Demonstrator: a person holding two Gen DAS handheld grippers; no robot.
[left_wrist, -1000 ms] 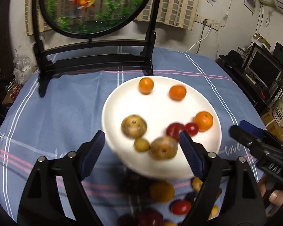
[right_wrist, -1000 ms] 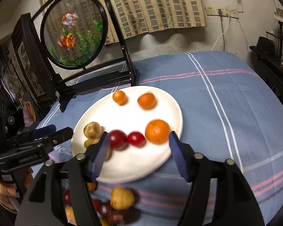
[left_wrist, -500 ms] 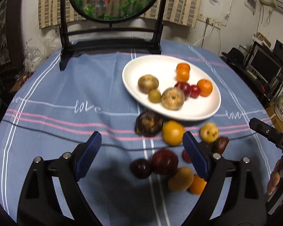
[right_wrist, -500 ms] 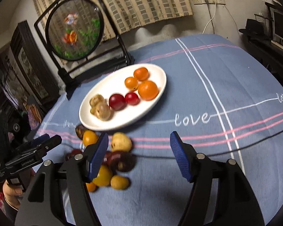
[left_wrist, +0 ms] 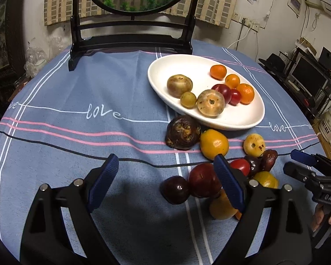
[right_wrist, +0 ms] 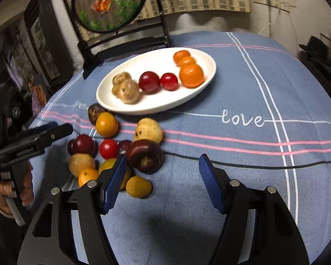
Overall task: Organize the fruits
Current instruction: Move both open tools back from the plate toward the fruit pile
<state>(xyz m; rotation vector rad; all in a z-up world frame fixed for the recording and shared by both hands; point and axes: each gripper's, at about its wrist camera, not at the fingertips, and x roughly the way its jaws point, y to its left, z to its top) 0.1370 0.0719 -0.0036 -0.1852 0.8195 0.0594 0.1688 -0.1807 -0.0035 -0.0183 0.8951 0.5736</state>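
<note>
Mid-sort: white plate part-filled by colour, loose fruit pile on table beside it; left gripper and right gripper jaws open, empty; next, grab one piece.

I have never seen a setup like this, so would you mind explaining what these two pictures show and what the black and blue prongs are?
No robot is here: a person holds a hand-squeezed two-finger gripper in each hand, with a wide-angle camera on each looking along its fingers. One picture looks out from the left gripper, the other from the right gripper; the blue-padded prongs at the bottom are that gripper's own fingers. Each view also catches the other gripper at its edge, with the hand that squeezes it. Both grippers are open and hold nothing. On the blue tablecloth sits a white plate with fruit sorted by colour: brownish, red, orange. A loose pile of fruit lies on the cloth in front of the plate, waiting to be sorted. Behind stands a round goldfish picture in a black stand.
</note>
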